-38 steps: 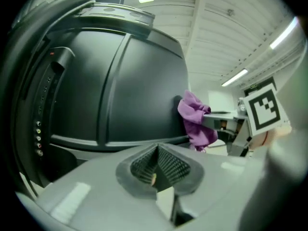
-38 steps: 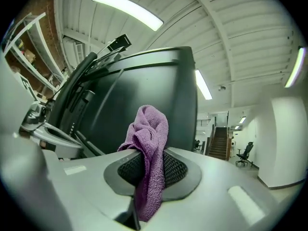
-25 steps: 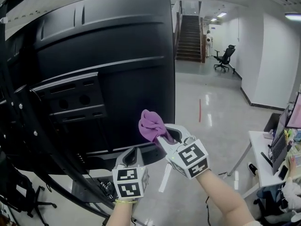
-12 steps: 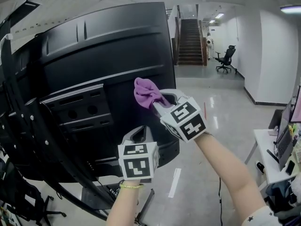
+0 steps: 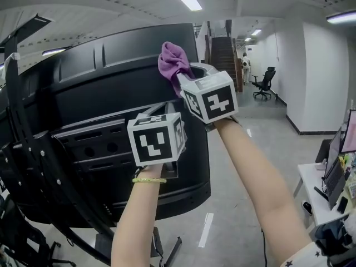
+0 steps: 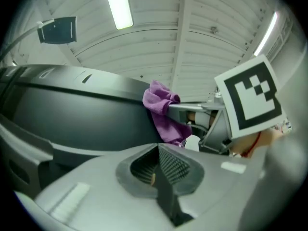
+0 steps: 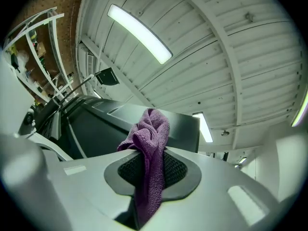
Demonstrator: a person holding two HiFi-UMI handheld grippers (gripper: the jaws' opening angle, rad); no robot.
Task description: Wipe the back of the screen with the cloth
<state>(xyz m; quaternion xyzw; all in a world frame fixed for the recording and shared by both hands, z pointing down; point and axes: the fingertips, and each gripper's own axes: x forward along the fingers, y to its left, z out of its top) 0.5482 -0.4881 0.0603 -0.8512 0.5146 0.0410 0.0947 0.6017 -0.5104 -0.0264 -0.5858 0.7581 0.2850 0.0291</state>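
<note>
A large black screen point(image 5: 111, 93) stands with its back to me, filling the left of the head view. My right gripper point(image 5: 181, 77) is raised to the screen's upper right corner, shut on a purple cloth point(image 5: 169, 60) that bunches out past its jaws against the panel. From the right gripper view the cloth point(image 7: 147, 143) hangs pinched between the jaws, with the screen's top edge point(image 7: 144, 114) behind. My left gripper point(image 5: 167, 115) sits lower, in front of the screen's middle, jaws shut and holding nothing. The left gripper view shows the cloth point(image 6: 161, 112) and the right gripper beside the screen's back point(image 6: 72, 114).
A black stand frame with cables point(image 5: 33, 166) runs down the left. A corridor with a staircase point(image 5: 219, 49) and an office chair point(image 5: 264, 77) lies behind. A desk with monitors point(image 5: 339, 166) stands at the right edge. Ceiling lights point(image 7: 139, 32) are overhead.
Both grippers have risen. The right one carried the cloth from the screen's lower edge up along its right side to the top corner, and the left one moved up to mid-height.
</note>
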